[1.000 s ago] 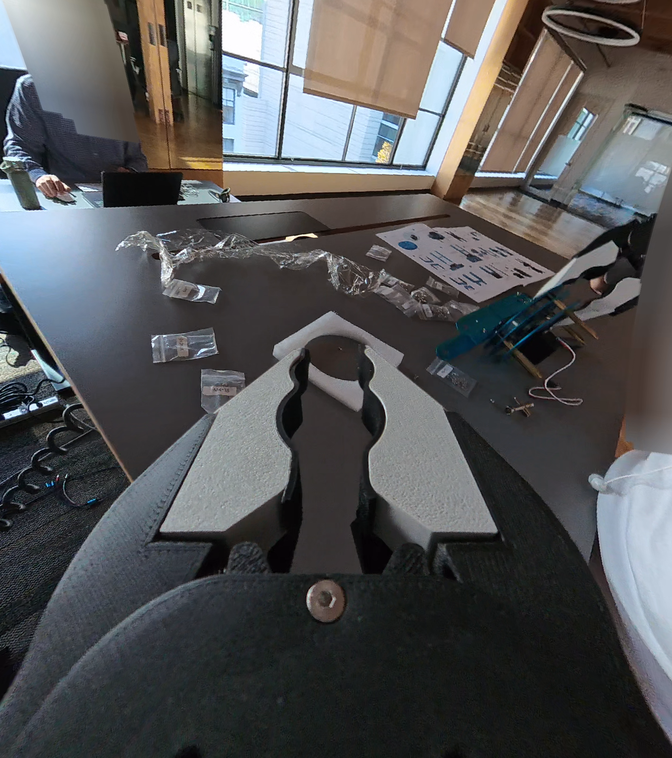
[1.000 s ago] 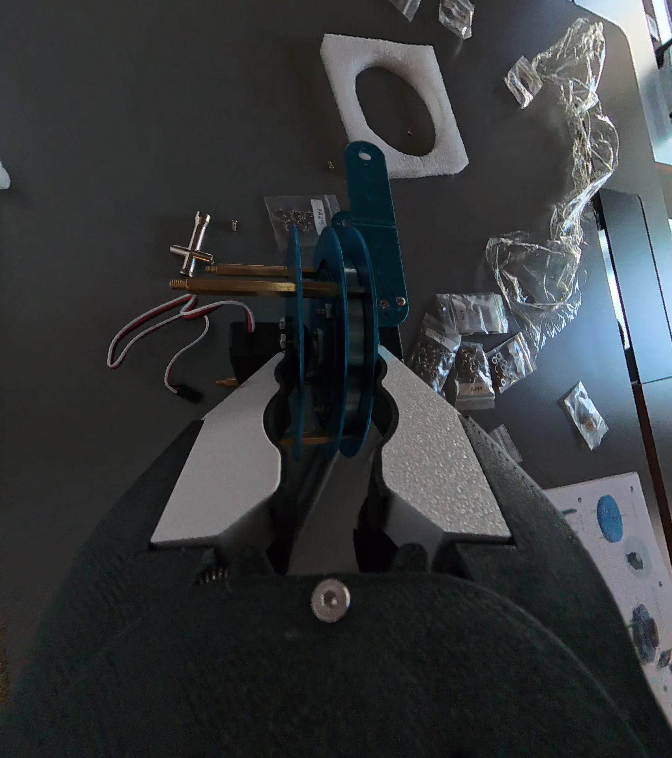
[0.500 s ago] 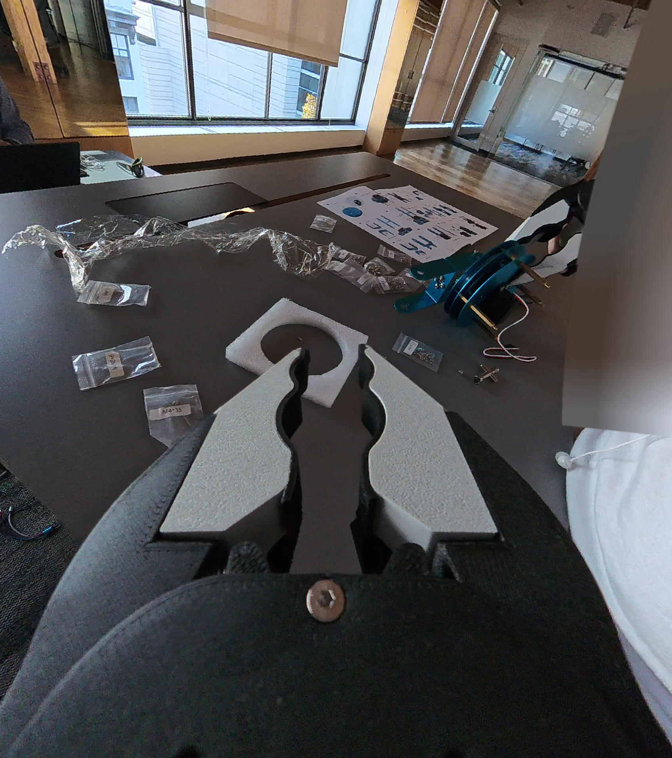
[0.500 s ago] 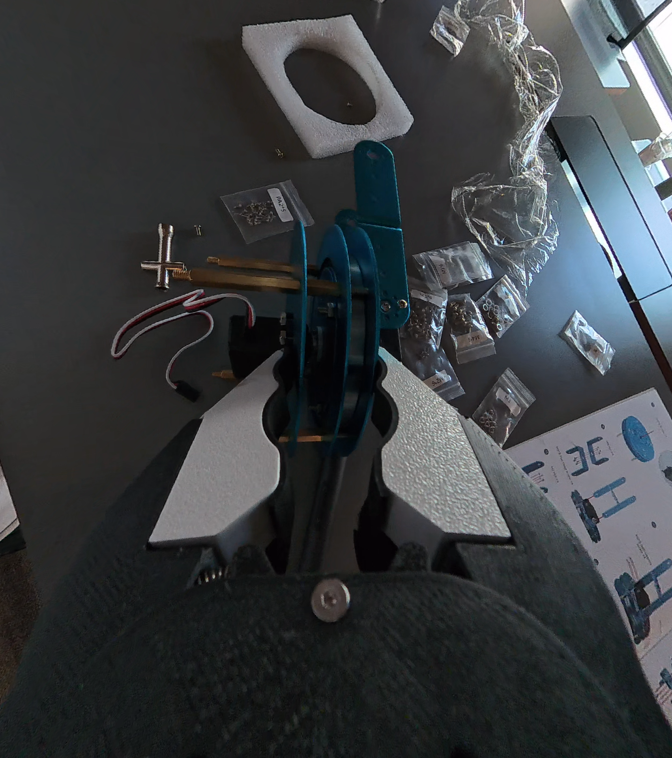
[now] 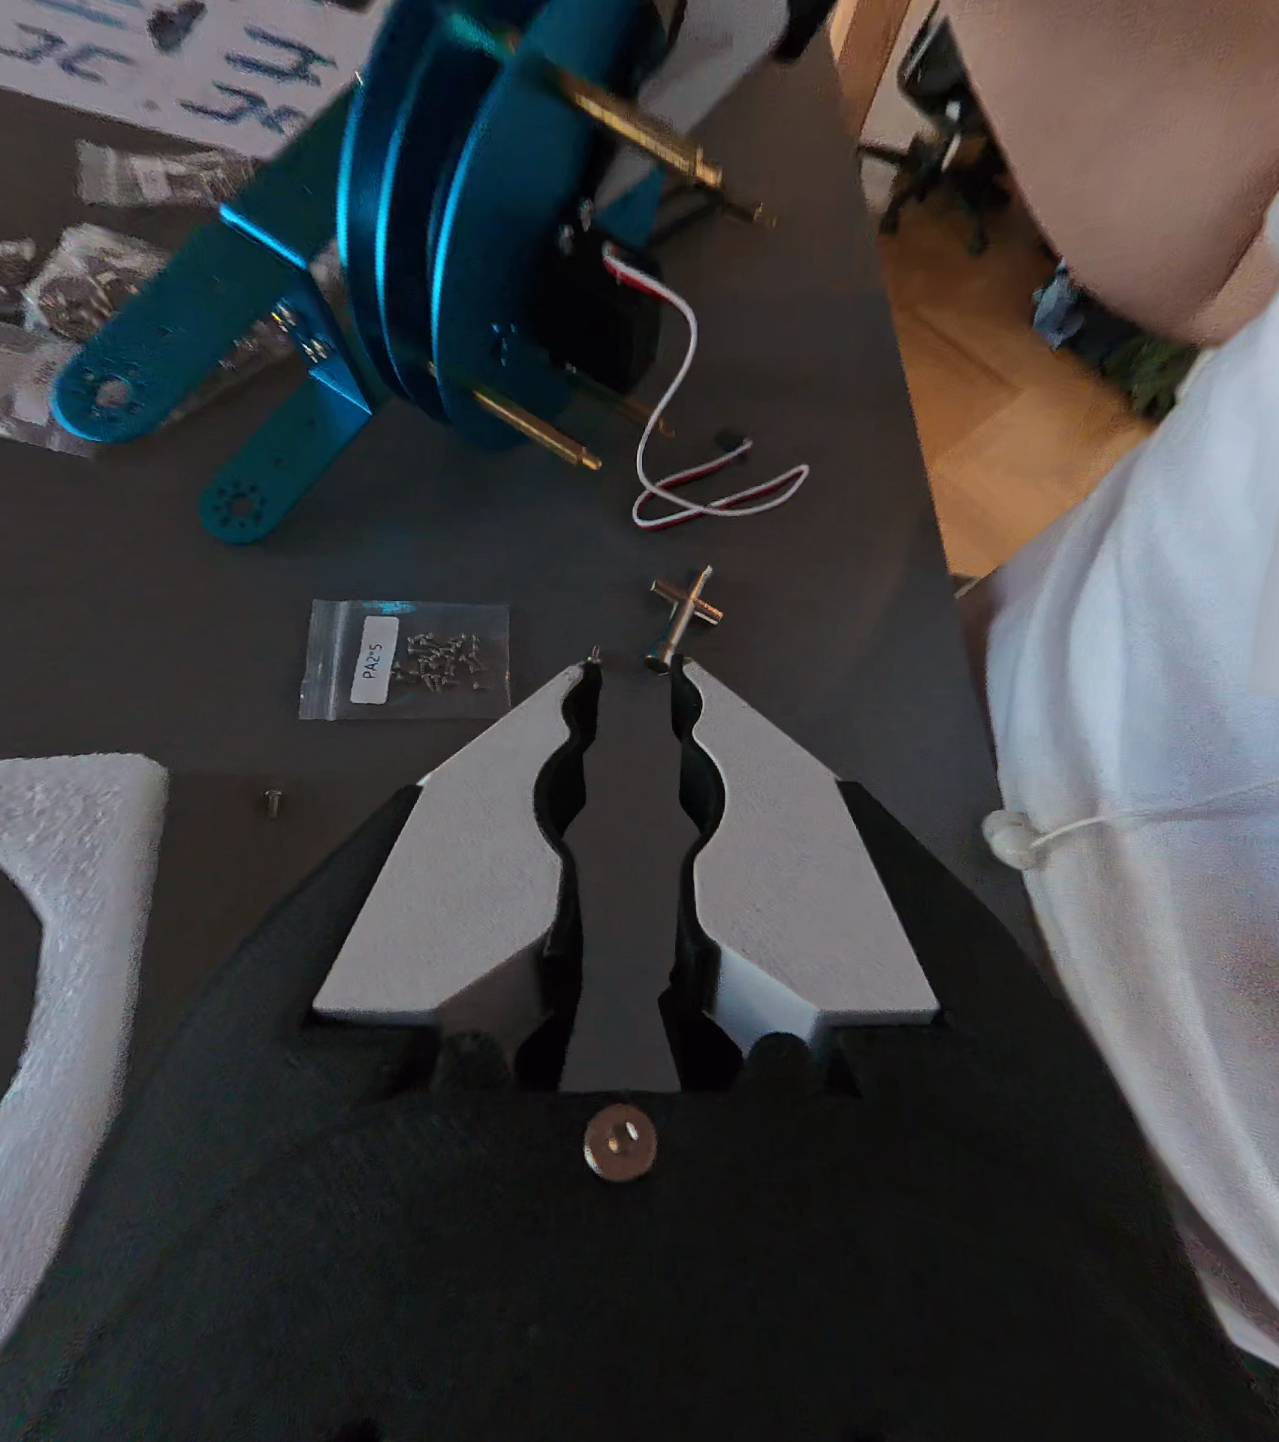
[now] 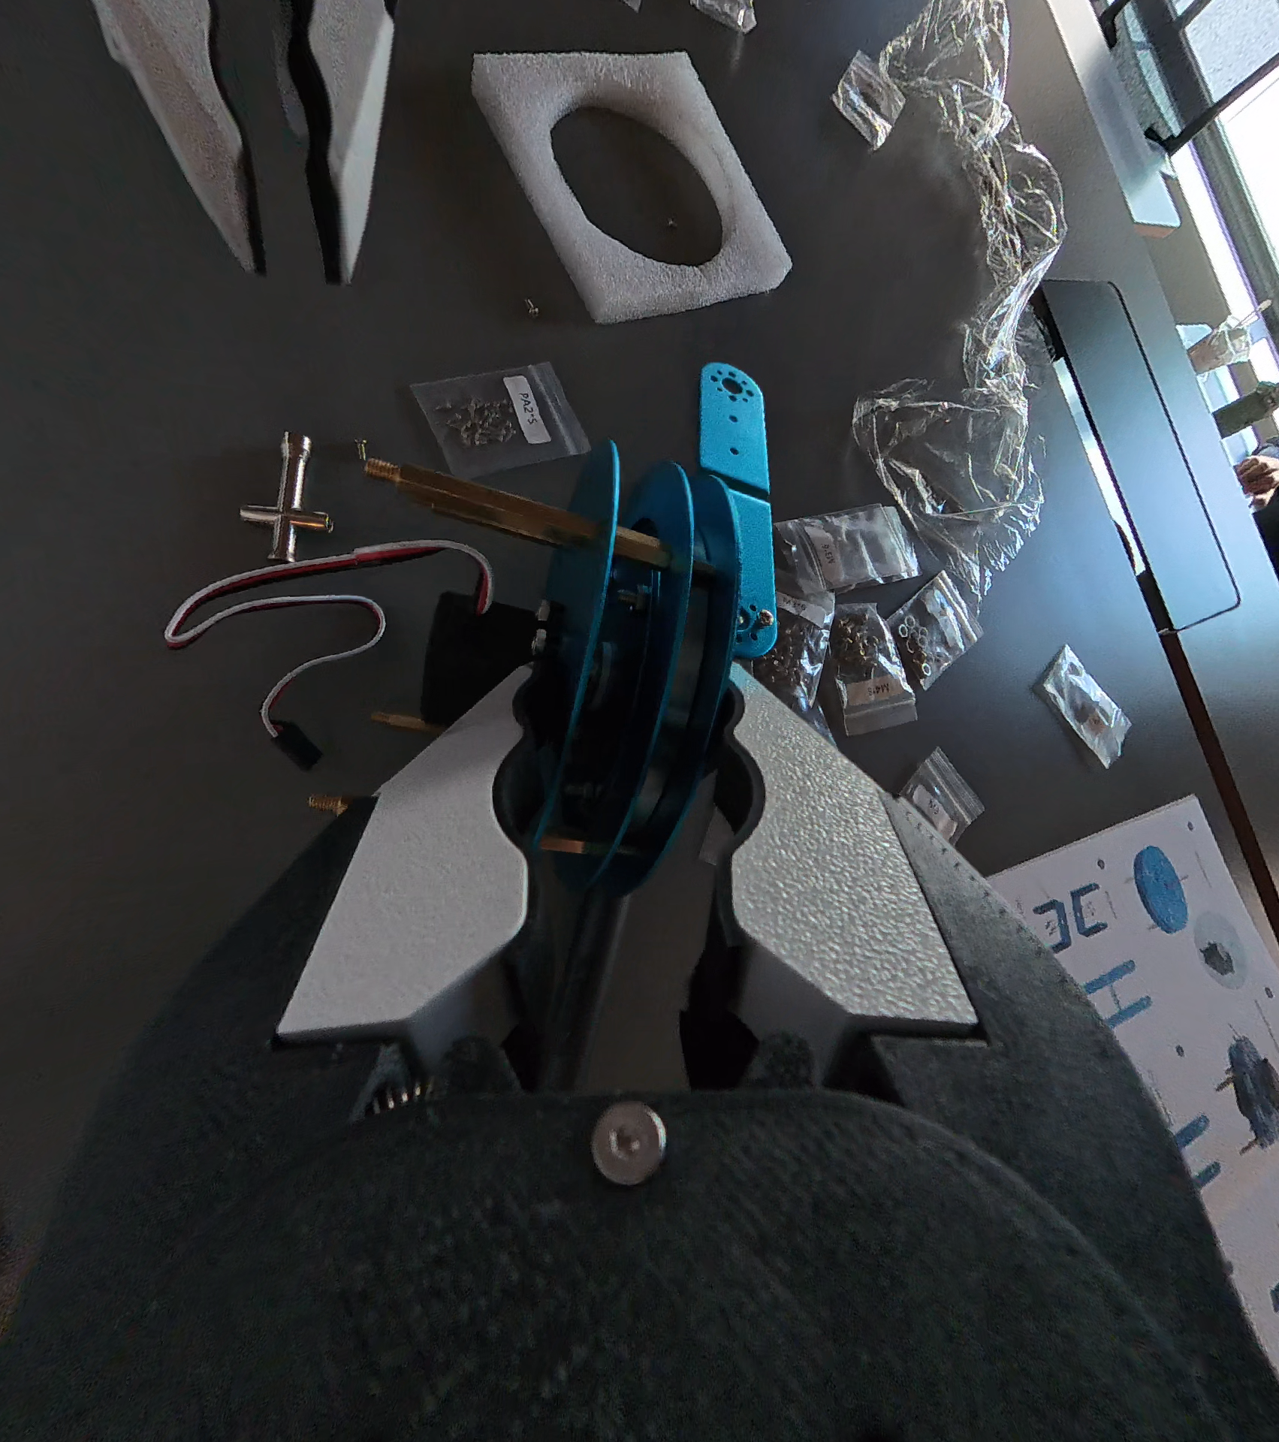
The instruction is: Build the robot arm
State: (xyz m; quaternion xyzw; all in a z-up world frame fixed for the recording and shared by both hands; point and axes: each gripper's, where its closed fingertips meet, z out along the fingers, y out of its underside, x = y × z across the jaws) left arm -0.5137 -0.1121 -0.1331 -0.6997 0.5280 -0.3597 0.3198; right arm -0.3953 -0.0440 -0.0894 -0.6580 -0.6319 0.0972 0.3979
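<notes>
My right gripper (image 6: 628, 702) is shut on a blue metal disc assembly (image 6: 620, 624) with brass standoffs (image 6: 511, 511), a black servo and a red-white wire (image 6: 308, 562), and holds it tilted just over the dark table. The assembly also shows in the left wrist view (image 5: 449, 234). My left gripper (image 5: 636, 667) is open and empty, low over the table. Its tips sit right by a silver cross wrench (image 5: 687, 616) and a tiny loose screw (image 5: 595, 651). The left gripper also shows at the top left of the right wrist view (image 6: 293, 265), with the wrench (image 6: 285, 515) below it.
A small bag of screws (image 5: 406, 659) and a white foam frame (image 5: 35, 936) lie left of my left gripper. More hardware bags (image 6: 870, 655), crumpled plastic wrap (image 6: 971, 312) and a printed sheet (image 6: 1206, 975) lie further off. The table edge (image 5: 925, 468) and a person in white (image 5: 1166, 780) are to the right. Spacing between my two grippers at the tips: around 15 cm. My left gripper's tips are some 6 cm from the wrench (image 6: 285, 515). It turns up in the left wrist view (image 5: 686, 598) as well.
My left gripper has swung right and dropped low, from over the foam frame to the cross wrench and loose screw. The right gripper still holds the blue assembly, now tilted more.
</notes>
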